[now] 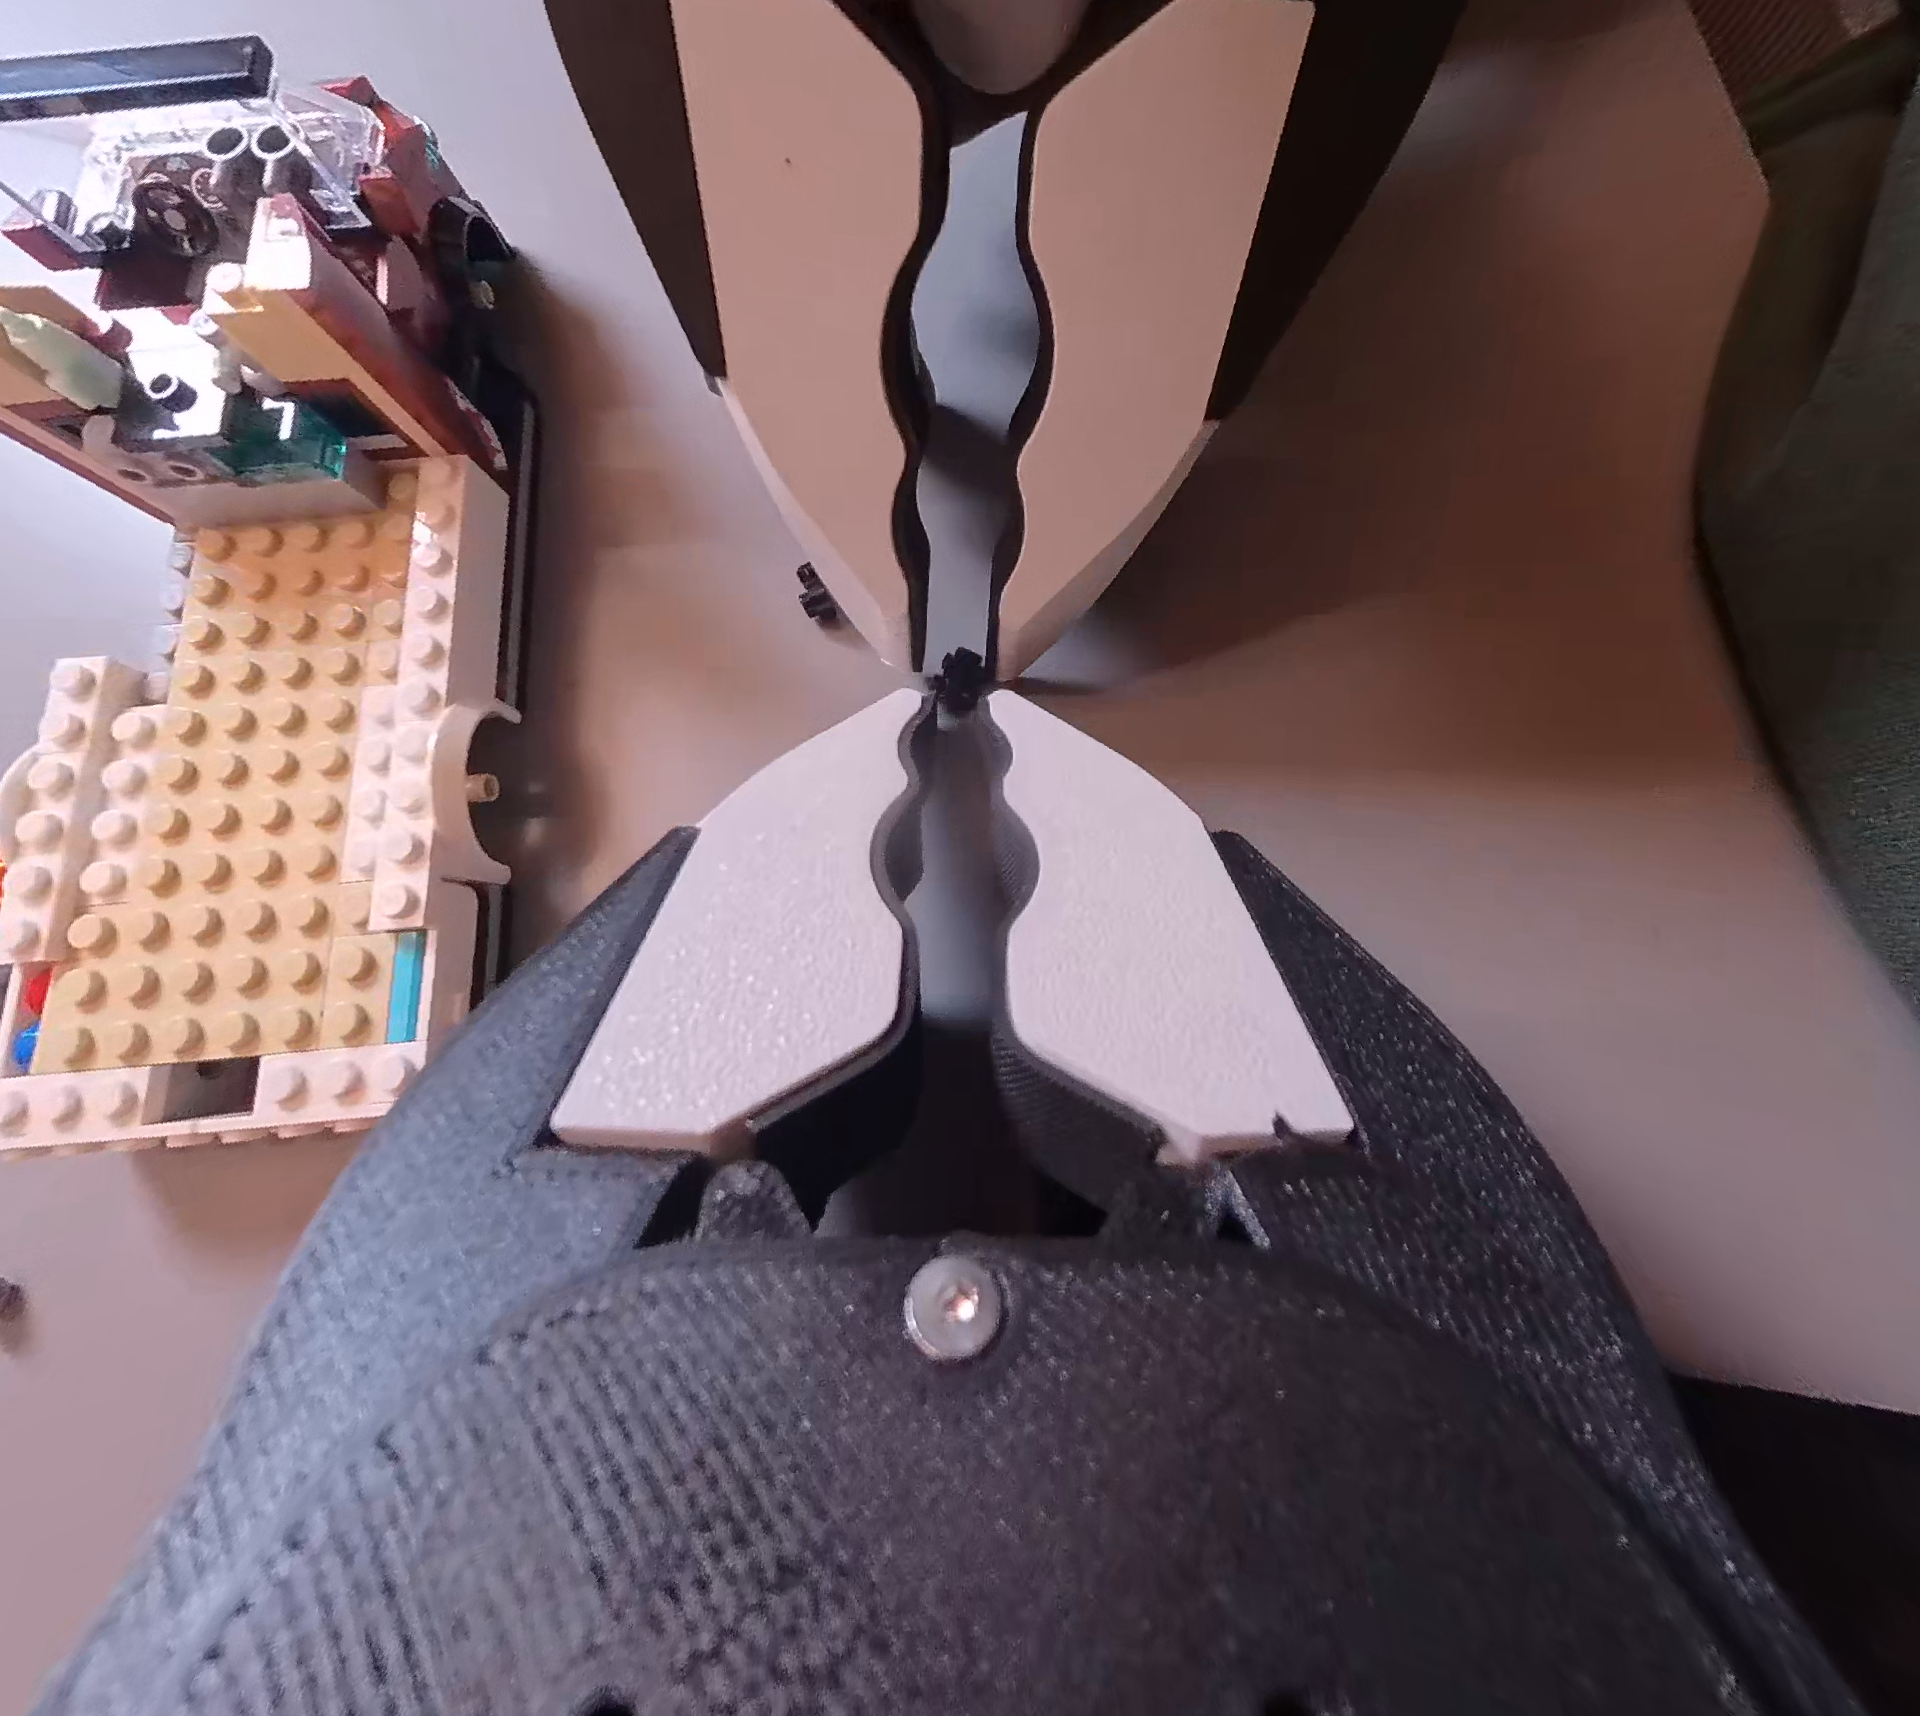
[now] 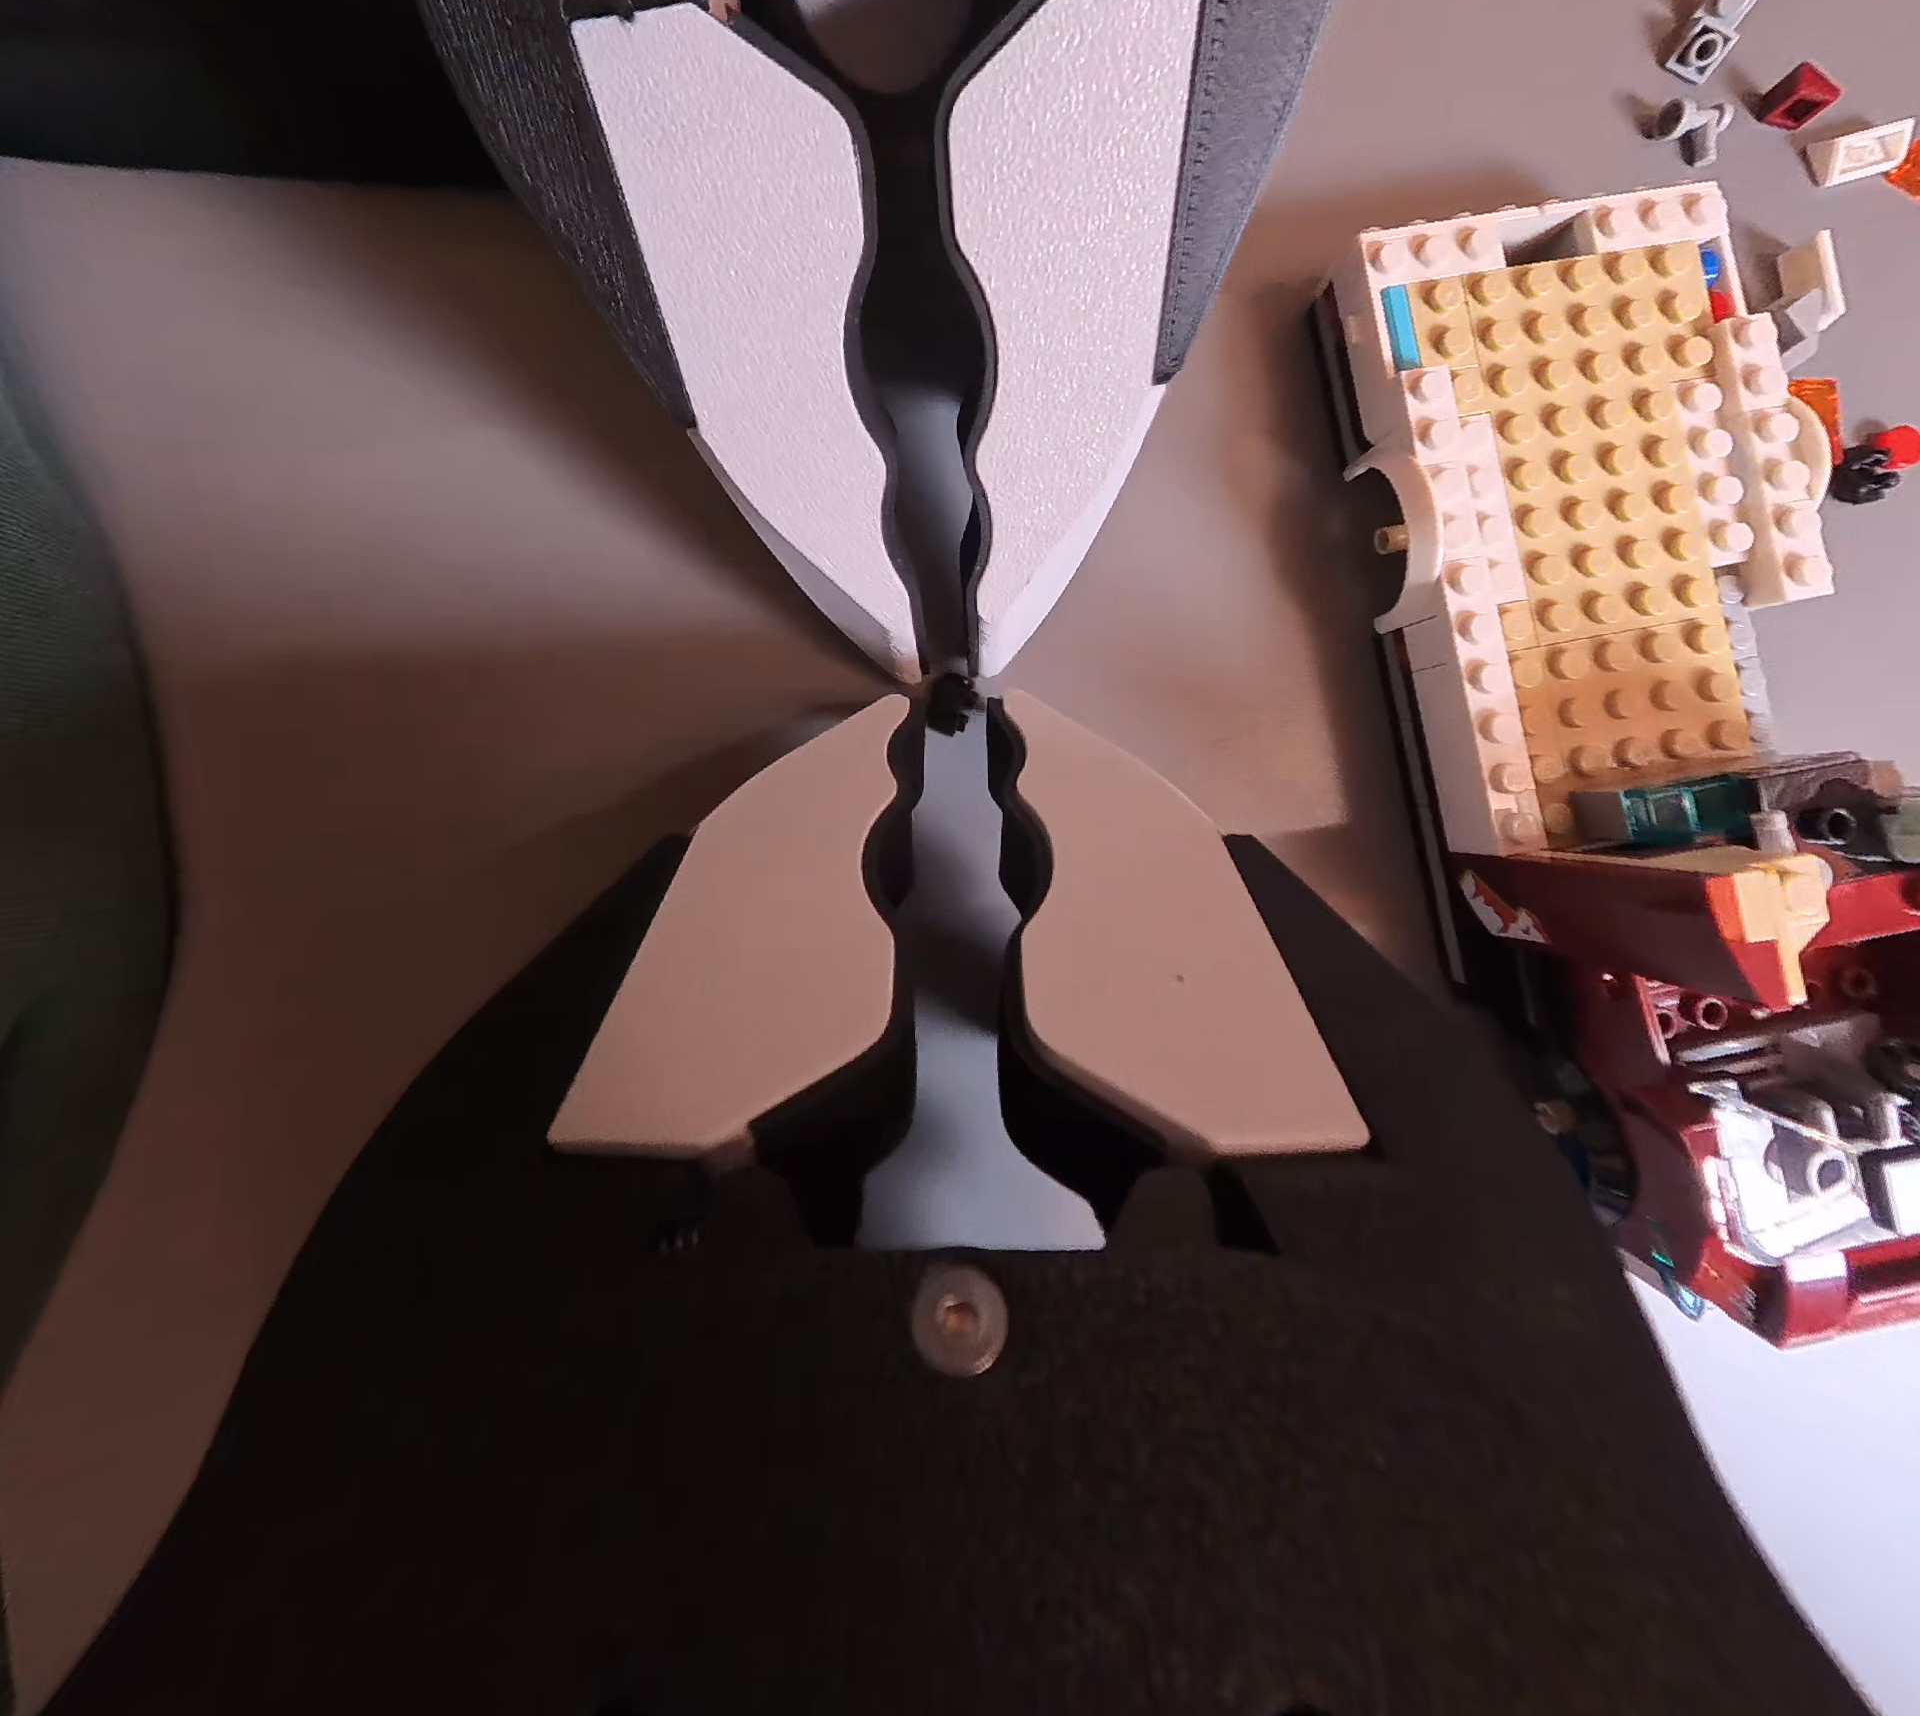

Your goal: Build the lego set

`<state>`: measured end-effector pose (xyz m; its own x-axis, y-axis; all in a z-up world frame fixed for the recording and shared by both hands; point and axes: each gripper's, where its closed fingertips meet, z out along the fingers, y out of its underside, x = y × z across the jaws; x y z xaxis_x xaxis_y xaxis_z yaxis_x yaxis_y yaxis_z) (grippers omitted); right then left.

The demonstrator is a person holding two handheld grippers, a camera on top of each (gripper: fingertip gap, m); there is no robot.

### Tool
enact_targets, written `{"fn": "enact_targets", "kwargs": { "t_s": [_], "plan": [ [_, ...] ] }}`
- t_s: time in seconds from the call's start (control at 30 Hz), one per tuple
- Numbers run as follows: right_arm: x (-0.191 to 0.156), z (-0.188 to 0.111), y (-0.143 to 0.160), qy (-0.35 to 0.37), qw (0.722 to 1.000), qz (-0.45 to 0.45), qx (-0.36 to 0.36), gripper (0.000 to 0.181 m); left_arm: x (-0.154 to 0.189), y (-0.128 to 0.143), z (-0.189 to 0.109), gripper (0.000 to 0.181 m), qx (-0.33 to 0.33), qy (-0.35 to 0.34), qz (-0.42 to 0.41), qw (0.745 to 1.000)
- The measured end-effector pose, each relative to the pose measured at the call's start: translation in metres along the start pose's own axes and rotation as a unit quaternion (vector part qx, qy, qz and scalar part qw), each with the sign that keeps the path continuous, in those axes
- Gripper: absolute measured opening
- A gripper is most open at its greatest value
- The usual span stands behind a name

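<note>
Your two grippers meet tip to tip above the pale table [image 1: 1403, 731]. Your left gripper [image 1: 951, 716] has its jaws drawn nearly together, and your right gripper [image 2: 951, 710] faces it with jaws just as narrow. A tiny black lego piece [image 1: 954, 674] sits exactly where the four tips converge; both pairs of tips touch it, but you cannot tell which pair actually pinches it, since it is small and partly hidden.

The half-built lego model [image 1: 270, 783] lies on the table well apart from the grippers, on the left in the left wrist view and on the right in the right wrist view. It has a tan studded deck edged in white bricks, with a dark red section [image 2: 1683, 1095] and clear parts at one end.

Another small black part [image 1: 814, 601] lies on the table just beside your right gripper's tips. Loose grey, dark red and orange pieces [image 2: 1787, 77] lie scattered beyond the model's far end.
</note>
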<state>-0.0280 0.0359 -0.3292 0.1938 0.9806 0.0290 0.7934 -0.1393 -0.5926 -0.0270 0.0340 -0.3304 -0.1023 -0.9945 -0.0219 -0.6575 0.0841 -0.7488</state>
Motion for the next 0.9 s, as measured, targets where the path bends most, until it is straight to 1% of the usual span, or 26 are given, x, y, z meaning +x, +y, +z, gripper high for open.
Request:
{"fn": "enact_targets", "kwargs": {
  "t_s": [0.13, 0.23, 0.3, 0.4, 0.53, 0.7, 0.8, 0.9],
  "plan": [
    [0.002, -0.005, -0.001, -0.009, 1.0, 0.012, 0.012, 0.012, 0.0, 0.0, 0.0, 0.007, 0.002, 0.001, -0.001, 1.0],
    [0.015, -0.019, 0.0, 0.001, 0.999, 0.044, 0.029, 0.011, -0.002, -0.001, -0.002, 0.008, 0.008, -0.002, -0.006, 1.0],
    [0.023, -0.021, 0.009, 0.007, 0.998, 0.059, 0.01, 0.012, -0.004, -0.002, -0.002, 0.012, 0.013, -0.005, -0.012, 1.0],
    [0.025, -0.015, 0.019, 0.007, 0.997, 0.071, -0.015, 0.013, -0.003, -0.003, 0.0, 0.016, 0.012, 0.001, -0.012, 1.0],
    [0.027, -0.01, 0.019, 0.01, 0.998, 0.064, -0.026, 0.013, 0.0, -0.003, 0.003, 0.012, 0.003, 0.001, -0.003, 1.0],
    [0.027, -0.007, 0.017, -0.007, 0.998, 0.049, -0.033, 0.013, 0.001, -0.003, 0.002, 0.011, 0.005, 0.003, -0.003, 1.0],
    [0.027, -0.006, 0.015, -0.015, 0.998, 0.04, -0.035, 0.012, 0.0, -0.004, -0.001, 0.011, 0.013, 0.003, -0.01, 1.0],
    [0.023, -0.006, 0.015, -0.022, 0.999, 0.027, -0.032, 0.006, -0.007, -0.008, -0.005, 0.011, 0.033, -0.008, -0.031, 0.999]
  ]
}}
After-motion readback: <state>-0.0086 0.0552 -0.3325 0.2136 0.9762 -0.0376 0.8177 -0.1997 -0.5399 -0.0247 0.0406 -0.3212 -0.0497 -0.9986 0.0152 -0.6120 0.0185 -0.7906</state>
